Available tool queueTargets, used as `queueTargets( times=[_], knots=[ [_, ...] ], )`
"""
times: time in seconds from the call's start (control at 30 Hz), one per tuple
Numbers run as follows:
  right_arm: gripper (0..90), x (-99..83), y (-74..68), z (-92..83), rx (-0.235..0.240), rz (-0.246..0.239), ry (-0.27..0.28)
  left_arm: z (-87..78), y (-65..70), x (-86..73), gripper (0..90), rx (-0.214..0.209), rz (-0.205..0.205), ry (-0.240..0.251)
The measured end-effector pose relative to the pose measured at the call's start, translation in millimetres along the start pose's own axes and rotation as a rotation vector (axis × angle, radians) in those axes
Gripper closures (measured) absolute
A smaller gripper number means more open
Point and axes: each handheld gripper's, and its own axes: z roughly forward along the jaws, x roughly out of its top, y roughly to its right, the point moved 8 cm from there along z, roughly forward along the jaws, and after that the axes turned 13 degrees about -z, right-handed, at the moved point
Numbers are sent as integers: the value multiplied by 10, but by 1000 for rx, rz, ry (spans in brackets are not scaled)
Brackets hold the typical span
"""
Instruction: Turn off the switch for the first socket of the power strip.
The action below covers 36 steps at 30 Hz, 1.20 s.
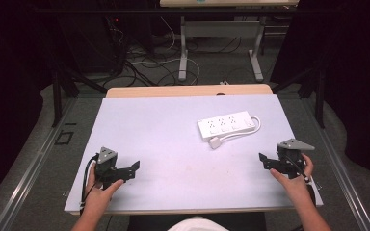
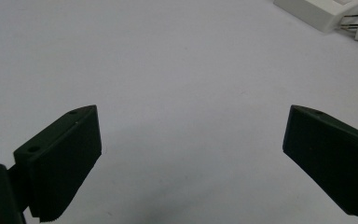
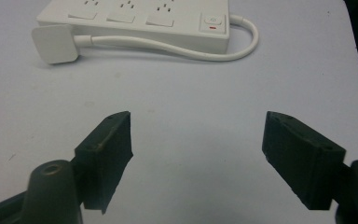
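A white power strip [image 1: 225,125] lies flat on the pale mat [image 1: 164,130], right of the middle, its short cable looped round to a white plug [image 1: 215,143] beside it. In the right gripper view the strip [image 3: 140,18] has three socket groups and a switch [image 3: 213,21] with a red mark, and the plug [image 3: 53,44] lies flat in front of it. My right gripper [image 3: 198,135] stands open, well short of the strip, with nothing between its jaws. My left gripper [image 2: 191,140] is open over bare mat, the strip's corner [image 2: 317,11] far off. Both grippers, left [image 1: 134,168] and right [image 1: 262,160], rest near the front edge.
The mat covers a wooden table whose far edge [image 1: 188,90] shows behind it. Beyond stand another table's metal legs [image 1: 183,57] and loose cables [image 1: 144,67] on the floor. Dark curtains close both sides.
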Motion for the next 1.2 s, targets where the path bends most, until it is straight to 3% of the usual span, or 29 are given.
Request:
queueTargets(
  times=[0.27, 0.43, 0.6, 0.63, 1.0, 1.2],
  knots=[
    [311, 31, 9, 5, -2, 3, 1, -8, 12, -7, 47, -2, 12, -2],
    [347, 34, -32, 30, 36, 23, -3, -8, 10, -7, 51, 1, 13, -2],
    [372, 40, -49, 46, 55, 15, -14, -12, 7, -7, 53, 4, 6, 1],
    [378, 44, -74, 59, 78, 18, -17, -14, 4, -8, 53, 5, 6, -1],
    [402, 110, -149, 80, 115, -31, -62, -7, -2, -9, 58, 13, 2, 4],
    [435, 147, -210, 114, 161, -65, -81, -11, -2, -10, 58, 12, 3, 7]
  ],
)
